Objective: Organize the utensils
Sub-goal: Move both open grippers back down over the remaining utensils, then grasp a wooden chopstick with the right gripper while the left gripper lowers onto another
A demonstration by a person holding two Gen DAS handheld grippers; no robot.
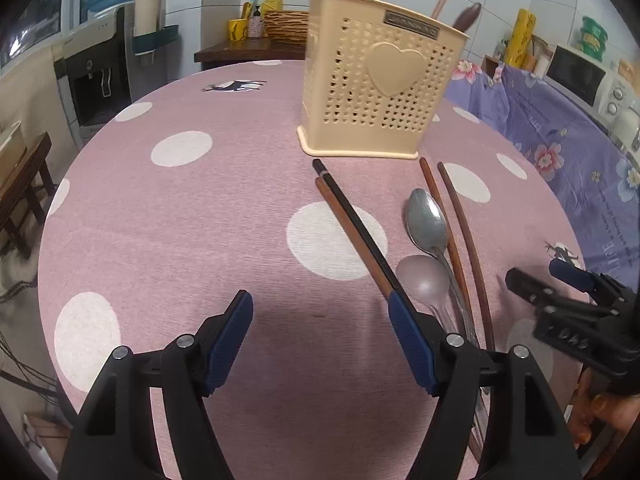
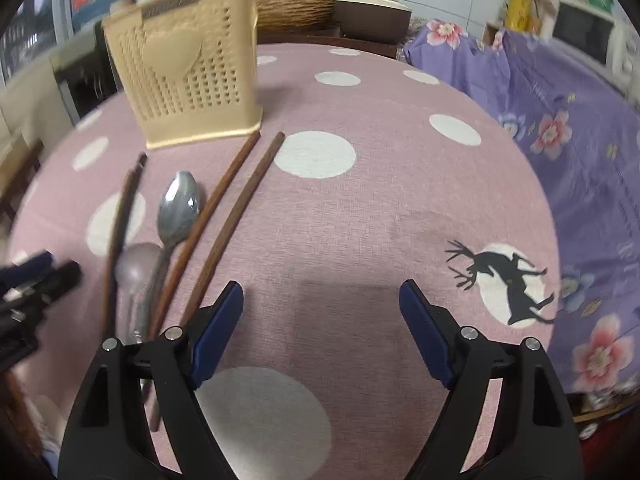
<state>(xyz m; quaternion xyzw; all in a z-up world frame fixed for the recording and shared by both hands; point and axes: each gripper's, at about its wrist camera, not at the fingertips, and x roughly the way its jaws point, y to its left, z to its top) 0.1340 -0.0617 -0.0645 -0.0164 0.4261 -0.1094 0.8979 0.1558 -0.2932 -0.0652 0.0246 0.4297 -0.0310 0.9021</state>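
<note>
Both the left gripper [image 1: 320, 340] and right gripper [image 2: 320, 332] hung open and empty, and the crowded chopsticks [image 1: 356, 232] and spoons [image 1: 426, 224] looked easy to scatter.

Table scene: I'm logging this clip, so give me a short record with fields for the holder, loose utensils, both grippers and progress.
holder: cream perforated caddy upright on the dotted tablecloth, some utensils already standing in it
loose utensils: four chopsticks and two spoons, lying in front of the caddy
left gripper: open, empty, above the cloth left of the utensils
right gripper: open, empty, right of the utensils
progress: loose utensils not yet picked up
</note>
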